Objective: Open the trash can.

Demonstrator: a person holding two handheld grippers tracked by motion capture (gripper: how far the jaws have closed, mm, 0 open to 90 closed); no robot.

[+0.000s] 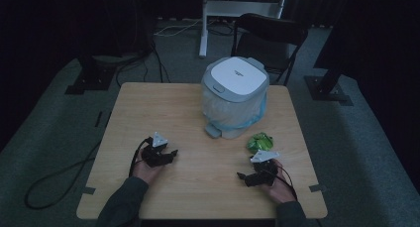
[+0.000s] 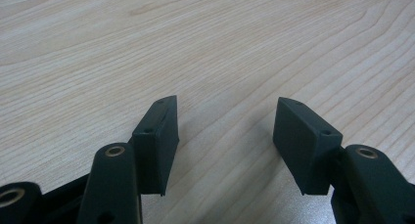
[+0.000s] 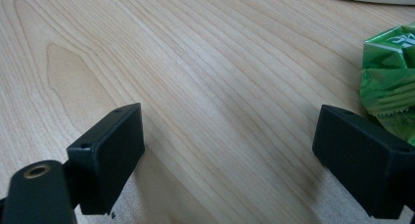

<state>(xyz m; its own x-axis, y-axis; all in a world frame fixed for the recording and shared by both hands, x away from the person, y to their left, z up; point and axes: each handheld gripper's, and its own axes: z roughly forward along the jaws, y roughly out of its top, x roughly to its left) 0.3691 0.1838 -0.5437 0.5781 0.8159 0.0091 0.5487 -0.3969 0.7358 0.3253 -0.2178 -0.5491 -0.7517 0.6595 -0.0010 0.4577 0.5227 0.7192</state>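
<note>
OK, light wood table (image 1: 198, 113), roughly square with rounded corners, on grey carpet in a dim room. Black cables run over the floor past the table's left edge, dark stand bases sit beyond both far corners, a black chair (image 1: 270, 33) stands behind the far edge, and a white frame leg is farther back.

White pedal bin (image 1: 235, 95) with a grey-rimmed lid, shut, sits right of centre towards the far edge; a clear liner with a blue trim hangs over its side. Crumpled green wrapper (image 1: 260, 141) lies on the table near the right edge, in front of the bin and apart from it.

Left gripper (image 1: 168, 155): held low over the table near the near-left area, hand and dark sleeve coming in from the near edge, jaws pointing towards the middle. In the left gripper view the left gripper (image 2: 225, 136) has its jaws spread wide, bare wood between them.

Right gripper (image 1: 245, 177): low near the near-right corner, just on the near side of the wrapper, jaws pointing left towards the middle. In the right gripper view the right gripper (image 3: 230, 155) is spread wide too, with wood grain alone in the gap. The wrapper (image 3: 389, 77) sits just beyond the right-hand jaw, outside the gap; contact can't be judged.
</note>
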